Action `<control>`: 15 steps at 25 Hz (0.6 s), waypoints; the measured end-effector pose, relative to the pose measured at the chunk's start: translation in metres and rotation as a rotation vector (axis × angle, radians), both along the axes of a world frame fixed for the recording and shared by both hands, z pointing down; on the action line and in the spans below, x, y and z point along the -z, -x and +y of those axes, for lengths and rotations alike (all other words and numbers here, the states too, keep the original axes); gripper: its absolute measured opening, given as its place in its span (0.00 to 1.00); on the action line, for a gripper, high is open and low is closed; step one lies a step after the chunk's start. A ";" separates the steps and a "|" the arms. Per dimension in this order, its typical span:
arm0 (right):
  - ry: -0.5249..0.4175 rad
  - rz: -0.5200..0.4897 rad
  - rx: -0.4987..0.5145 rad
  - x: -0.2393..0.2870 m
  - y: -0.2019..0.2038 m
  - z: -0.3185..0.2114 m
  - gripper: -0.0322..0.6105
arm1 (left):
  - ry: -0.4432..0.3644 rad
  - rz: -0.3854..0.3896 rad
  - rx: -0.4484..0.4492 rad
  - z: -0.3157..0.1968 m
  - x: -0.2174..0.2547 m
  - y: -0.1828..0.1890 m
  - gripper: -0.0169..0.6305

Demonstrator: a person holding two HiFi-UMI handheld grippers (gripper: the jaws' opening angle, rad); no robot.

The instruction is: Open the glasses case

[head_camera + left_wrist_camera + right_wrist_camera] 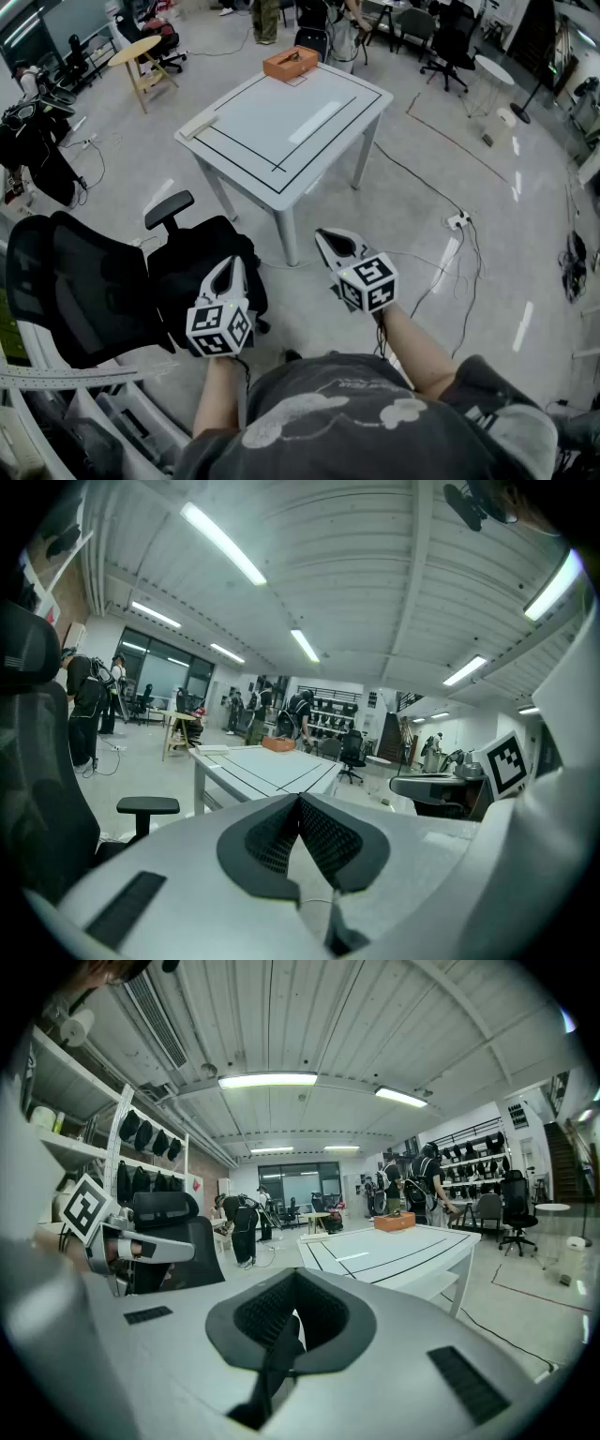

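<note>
Glasses case (pixel 291 63) (the orange-brown box, as best I can tell) sits at the far edge of the white bench (pixel 281 131), well apart from both grippers; left gripper (pixel 232 265) and right gripper (pixel 326 240) hover, fingers pressed together, empty.

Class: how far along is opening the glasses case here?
Done: nothing visible. In hand: nothing; the left claw and right claw are shut, empty, short of the white square table. Left: everything; reach the orange-brown box or pale flat item on it, whichever is the case, and open it.
</note>
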State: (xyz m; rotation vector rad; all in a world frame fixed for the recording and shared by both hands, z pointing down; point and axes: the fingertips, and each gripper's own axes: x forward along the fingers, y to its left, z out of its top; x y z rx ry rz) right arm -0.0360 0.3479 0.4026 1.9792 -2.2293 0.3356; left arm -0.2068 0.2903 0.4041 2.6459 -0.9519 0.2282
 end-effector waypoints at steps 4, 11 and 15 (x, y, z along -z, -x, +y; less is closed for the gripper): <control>0.004 -0.002 0.007 -0.004 0.013 -0.011 0.05 | 0.009 0.003 0.000 -0.005 -0.005 0.015 0.03; -0.002 -0.043 -0.029 -0.021 0.020 -0.030 0.05 | 0.027 0.002 -0.025 -0.022 -0.021 0.030 0.03; -0.005 -0.075 -0.062 -0.023 0.005 -0.039 0.05 | 0.040 0.006 -0.032 -0.039 -0.025 0.021 0.03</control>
